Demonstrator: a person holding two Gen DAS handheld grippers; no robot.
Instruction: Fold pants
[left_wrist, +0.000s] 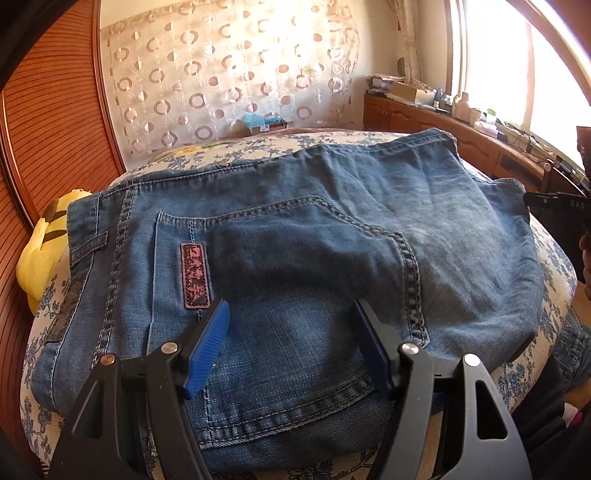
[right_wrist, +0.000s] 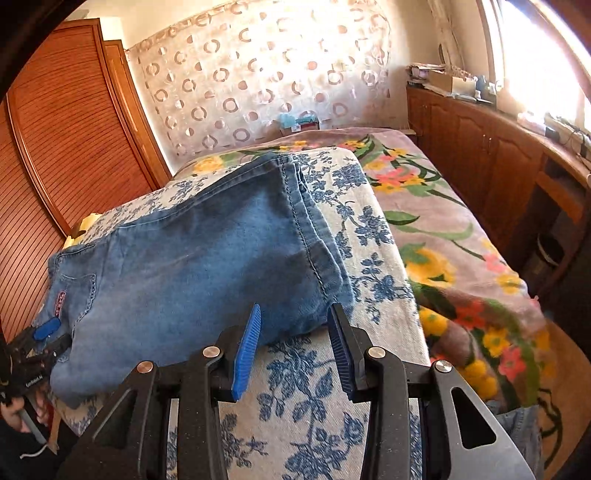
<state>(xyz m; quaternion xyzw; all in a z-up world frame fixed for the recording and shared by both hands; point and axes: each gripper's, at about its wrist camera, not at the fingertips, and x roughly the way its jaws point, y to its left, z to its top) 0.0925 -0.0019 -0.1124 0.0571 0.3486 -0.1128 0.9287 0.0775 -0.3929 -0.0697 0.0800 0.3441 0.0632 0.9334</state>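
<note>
Left wrist view: my left gripper hangs over the seat end of the jeans, jaws standing wide apart with nothing between the pads, only denim lying under the gap; whether the tips touch the cloth I cannot tell. Waistband sits at the far left by the yellow toy, the back pocket with its pink patch just ahead of my left pad, and the folded-over leg spreads rightward toward the hems. Jeans look already doubled on the blue floral sheet covering the bed, so I judge one fold made and the next one in hand. Right wrist view: my right gripper is at the hem end, jaws partly open and empty, pads not pressing anything. The near corner of the jeans reaches into the gap from the left and lies just at my left pad; sheet shows under the rest of the gap. The flowered blanket lies further right. Next move, my guess: get the lower pad under the hem layers, pinch both, then carry that end toward the waistband while the left side pins or grips. Risk is catching only the top layer.
</note>
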